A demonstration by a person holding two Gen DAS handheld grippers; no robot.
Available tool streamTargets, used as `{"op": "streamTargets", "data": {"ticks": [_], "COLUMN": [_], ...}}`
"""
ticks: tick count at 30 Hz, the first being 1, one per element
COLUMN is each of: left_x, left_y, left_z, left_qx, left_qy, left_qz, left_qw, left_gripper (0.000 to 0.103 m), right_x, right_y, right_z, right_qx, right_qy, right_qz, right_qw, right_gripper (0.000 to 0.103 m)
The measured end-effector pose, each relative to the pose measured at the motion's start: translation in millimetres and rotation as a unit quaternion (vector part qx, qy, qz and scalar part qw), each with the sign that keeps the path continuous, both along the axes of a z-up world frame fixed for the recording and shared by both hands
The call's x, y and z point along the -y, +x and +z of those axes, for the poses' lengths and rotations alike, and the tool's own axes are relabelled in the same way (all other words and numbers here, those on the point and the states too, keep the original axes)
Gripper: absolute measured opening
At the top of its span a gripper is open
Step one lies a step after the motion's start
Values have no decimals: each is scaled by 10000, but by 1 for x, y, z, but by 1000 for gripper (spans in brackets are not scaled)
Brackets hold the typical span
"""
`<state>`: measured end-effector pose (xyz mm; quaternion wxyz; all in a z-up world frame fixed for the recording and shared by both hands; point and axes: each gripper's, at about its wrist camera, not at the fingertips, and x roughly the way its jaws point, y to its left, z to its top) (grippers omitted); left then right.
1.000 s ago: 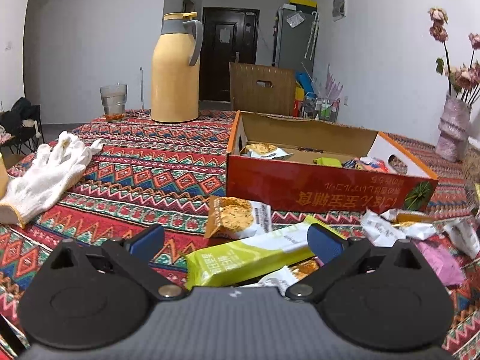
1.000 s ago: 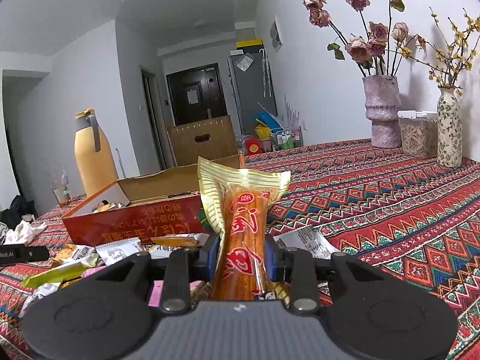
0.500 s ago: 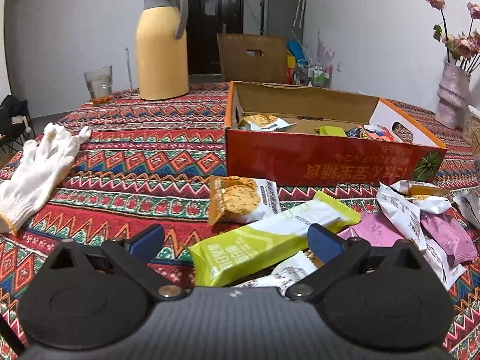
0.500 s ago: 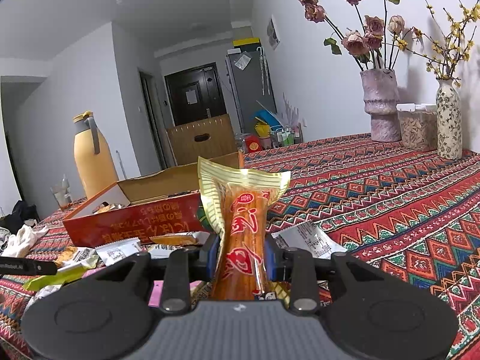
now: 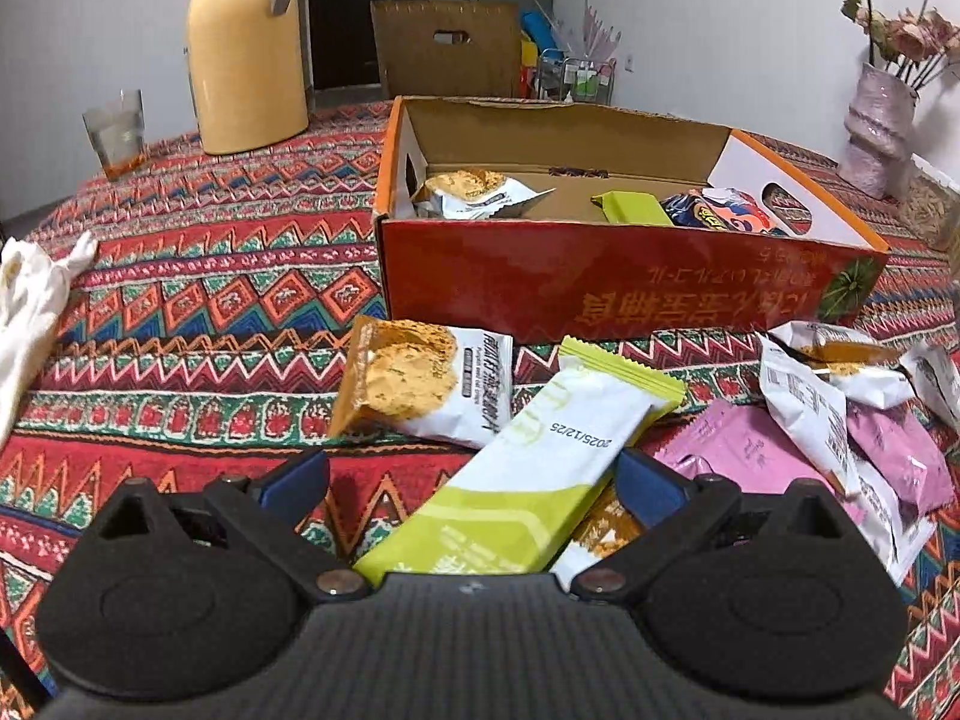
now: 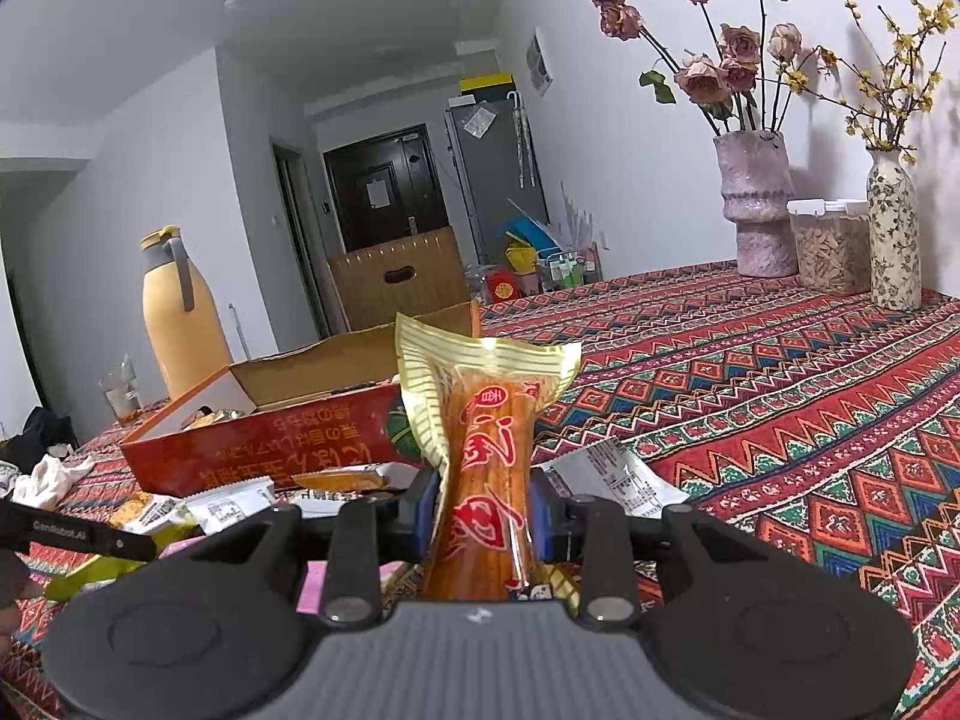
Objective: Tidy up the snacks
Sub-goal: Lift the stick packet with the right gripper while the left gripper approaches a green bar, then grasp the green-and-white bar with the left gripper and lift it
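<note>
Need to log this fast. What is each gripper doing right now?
Left gripper: open, fingers either side of the green snack bar, not pressing it.
Right gripper: shut on the orange sausage pack.

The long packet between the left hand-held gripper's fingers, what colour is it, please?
Lime green and white, best in the left wrist view.

This is a lived-in home, seen from a dining table (image 6: 780,372) draped in a bright zigzag-patterned cloth. At twelve o'clock in the right wrist view a dark entrance door (image 6: 387,186) closes a short hallway, with a grey refrigerator (image 6: 495,177) just beside it at one o'clock. Vases of dried roses (image 6: 753,198) and yellow blossoms (image 6: 894,228) stand against the white wall at two o'clock. A tall yellow thermos jug (image 5: 246,54) and a drinking glass (image 5: 117,132) sit at eleven o'clock in the left wrist view.
</note>
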<state>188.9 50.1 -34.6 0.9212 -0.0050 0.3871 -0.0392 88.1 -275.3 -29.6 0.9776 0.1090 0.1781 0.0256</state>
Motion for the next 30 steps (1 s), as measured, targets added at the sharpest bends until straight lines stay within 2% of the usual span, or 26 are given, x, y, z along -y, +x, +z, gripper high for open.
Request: {"op": "streamTargets", "data": {"ticks": [2,7,10,14,23,29,30], "left_x": [-2,0,2,6,14,17,17], "left_y": [2,-8,-14,-23,-37,-33,-30], "left_z": [-2,2,3,6,16,12,10], "left_qx": [-129,-71,-23,143,477,272,220], "left_qy": [-148,-207,-169,-54,18,59,46], "left_qz": [-31,-139,-197,-180,-187,-124,-108], "left_qw": [9998,9997,9997,9997,9987,9995,9997], "left_gripper": [88,54,44,40,39,42,45], "right_x": [0,-1,-3,-5,-9,-11,-11], "right_y": [0,0,0,-2,-11,-15,-16], "right_z": [0,0,1,3,9,10,10], "right_qx": [-5,-6,1,24,112,125,127], "right_qy": [-4,-9,-26,-55,-116,-131,-134], "right_qz": [0,13,49,81,94,127,137], "right_qw": [10000,10000,10000,9999,9998,9998,9997], "right_gripper": [30,30,30,30,30,30,30]}}
